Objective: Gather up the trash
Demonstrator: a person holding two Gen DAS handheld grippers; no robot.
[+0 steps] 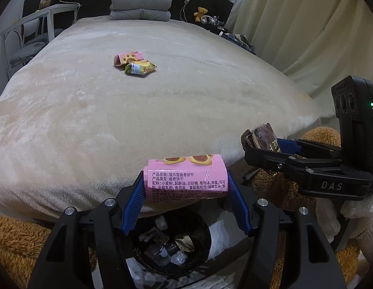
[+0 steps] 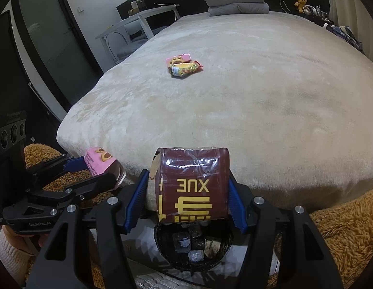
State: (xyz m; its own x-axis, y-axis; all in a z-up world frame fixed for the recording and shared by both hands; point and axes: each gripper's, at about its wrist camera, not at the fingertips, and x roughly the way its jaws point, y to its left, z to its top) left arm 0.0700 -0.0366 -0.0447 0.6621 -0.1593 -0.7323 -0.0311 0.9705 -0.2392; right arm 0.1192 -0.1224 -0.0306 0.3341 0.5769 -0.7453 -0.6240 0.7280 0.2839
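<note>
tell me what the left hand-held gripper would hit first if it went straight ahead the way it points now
Probably the foot edge of the beige plush bed cover, just beyond the pink cookie box it holds; depth is unclear.

Both views are dim, lit softly from overhead, with a muted greyish cast. Strong fisheye bending curves the bed (image 1: 162, 101) and darkens the corners. Glare streaks the plastic film on the dark red box (image 2: 193, 187). Focus stays fairly sharp throughout.
</note>
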